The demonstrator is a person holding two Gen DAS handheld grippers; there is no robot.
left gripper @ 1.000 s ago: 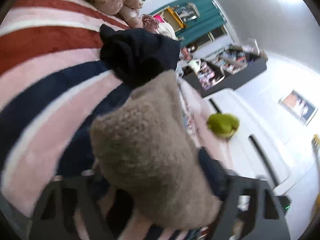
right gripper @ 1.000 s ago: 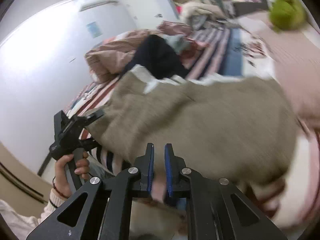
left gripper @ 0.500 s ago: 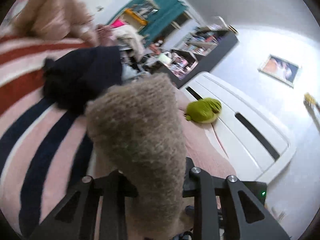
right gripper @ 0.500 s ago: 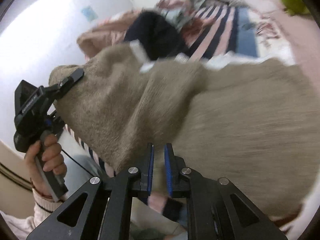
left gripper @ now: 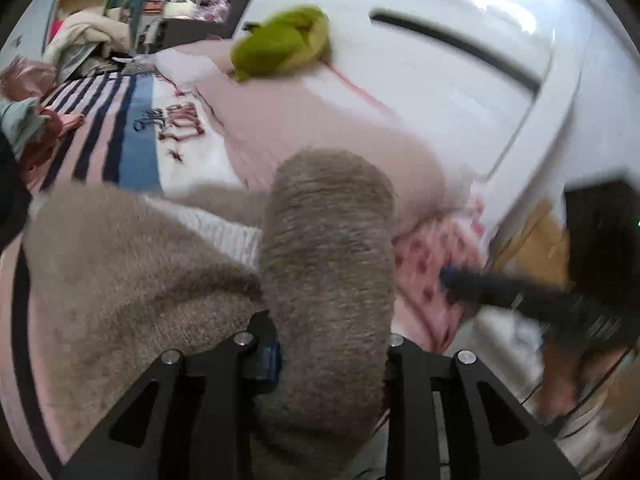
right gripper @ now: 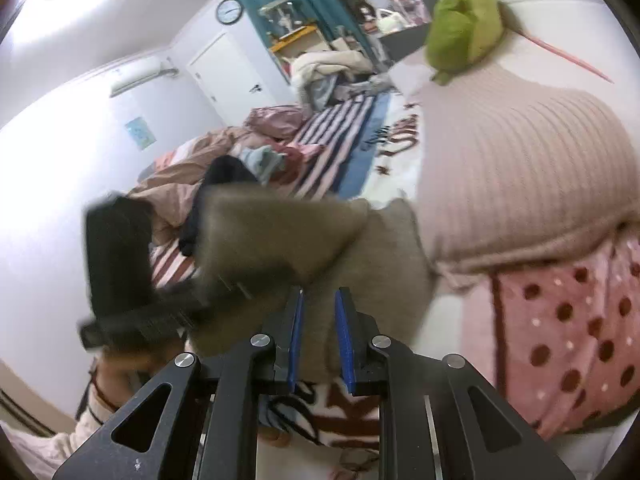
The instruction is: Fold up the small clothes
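The taupe knit garment (left gripper: 328,264) is lying partly on the bed (left gripper: 304,120) and partly lifted: one thick rolled end is running up between the left gripper (left gripper: 332,352) jaws, which are clamping it, while the rest is spreading flat to the left over the striped blanket (left gripper: 100,136). Judging by this, the left side is carrying that end across to lay it over the body of the garment, a fold in progress. In the right wrist view the same garment (right gripper: 360,248) is sitting in front of the right gripper (right gripper: 318,340); its jaws are opening, a narrow gap showing between the blue pads (right gripper: 345,344), with fabric just at or past the tips and not visibly pinched. This is probably a release so the edge stays down on the bed.

The garment is fuzzy, ribbed, soft, thick and slumping under its own weight; a white ribbed lining strip (left gripper: 216,228) is showing at the fold. Beside it a pale pink ribbed pillow (right gripper: 520,168) is bulging, and a pink polka-dot fabric (right gripper: 560,340) is lying under it. A lime green plush toy (right gripper: 464,24) is resting further back near the white headboard (left gripper: 440,40). Dark and light clothes (right gripper: 240,168) are piled further up the bed. The left gripper body is appearing motion-blurred in the right view (right gripper: 120,272), with a sleeve (right gripper: 80,432) below it.
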